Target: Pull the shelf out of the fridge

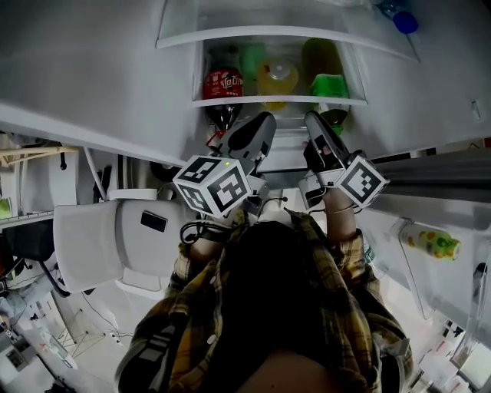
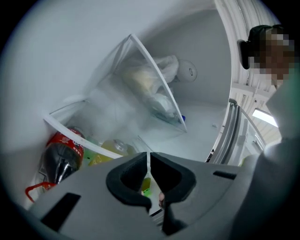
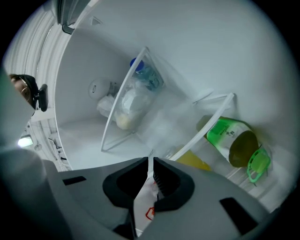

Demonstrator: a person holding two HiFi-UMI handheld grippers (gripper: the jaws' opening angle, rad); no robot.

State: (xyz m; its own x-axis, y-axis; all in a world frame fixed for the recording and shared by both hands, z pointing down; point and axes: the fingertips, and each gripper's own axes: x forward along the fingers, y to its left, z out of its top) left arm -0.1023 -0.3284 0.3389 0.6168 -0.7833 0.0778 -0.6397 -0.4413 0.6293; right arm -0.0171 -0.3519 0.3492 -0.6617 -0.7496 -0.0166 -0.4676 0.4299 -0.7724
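Note:
The glass shelf (image 1: 280,100) with a white front rim sits inside the open fridge. It carries a cola bottle (image 1: 222,80), a yellow bottle (image 1: 278,77) and a green bottle (image 1: 330,84). My left gripper (image 1: 265,121) and right gripper (image 1: 313,121) point up at it side by side, tips just under the rim. In the left gripper view the shelf rim (image 2: 79,138) runs toward my left gripper (image 2: 149,157), which is shut with only a hairline slit and nothing held. The right gripper (image 3: 151,161) is shut the same way beside the shelf rim (image 3: 213,115) and green bottle (image 3: 232,136).
A higher shelf (image 1: 284,32) holds bagged food (image 2: 154,89) and a blue-capped bottle (image 1: 405,21). The open door at the right carries a bottle (image 1: 431,242) in its bin. A white appliance (image 1: 88,246) stands at the left. White fridge walls close in on both sides.

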